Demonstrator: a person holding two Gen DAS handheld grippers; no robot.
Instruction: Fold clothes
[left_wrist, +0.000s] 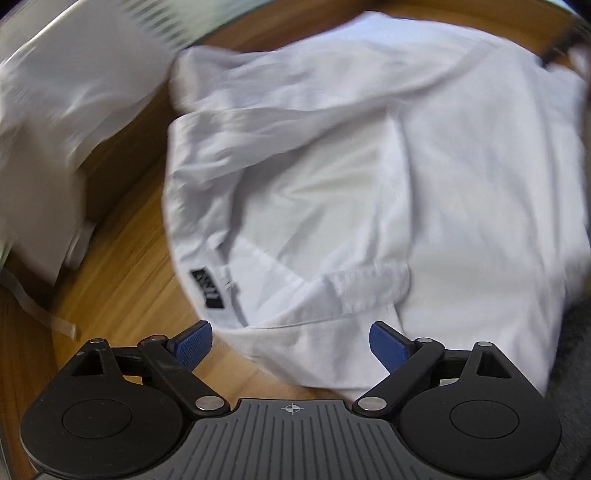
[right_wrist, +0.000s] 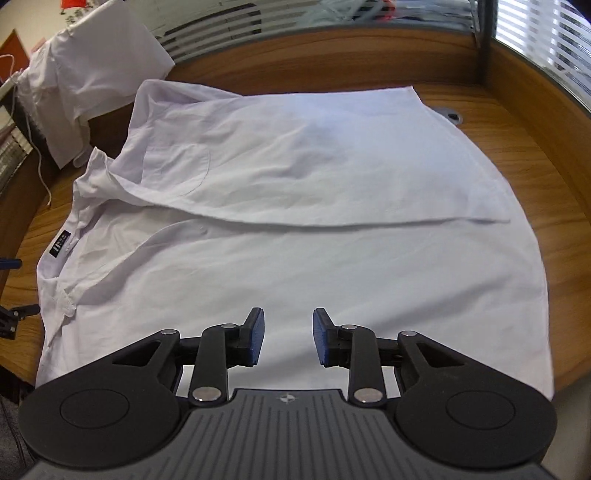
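Observation:
A white short-sleeved shirt (right_wrist: 314, 206) lies spread on the wooden table (right_wrist: 517, 140), collar to the left, with a black label (right_wrist: 60, 243) inside the neck. Its far front panel is folded over the middle. My right gripper (right_wrist: 288, 334) hovers open above the shirt's near edge, nothing between its blue pads. In the left wrist view, which is blurred, the same shirt (left_wrist: 369, 166) fills the frame with its label (left_wrist: 207, 288) and collar close by. My left gripper (left_wrist: 290, 345) stands wide open at the collar end, its pads on either side of the cloth edge without closing on it.
A stack of white clothes (right_wrist: 88, 70) sits at the far left of the table, also visible as white clothes (left_wrist: 55, 129). A white cable (right_wrist: 40, 158) hangs by it. A round grommet (right_wrist: 452, 116) is set in the table at the far right. Blinds line the back.

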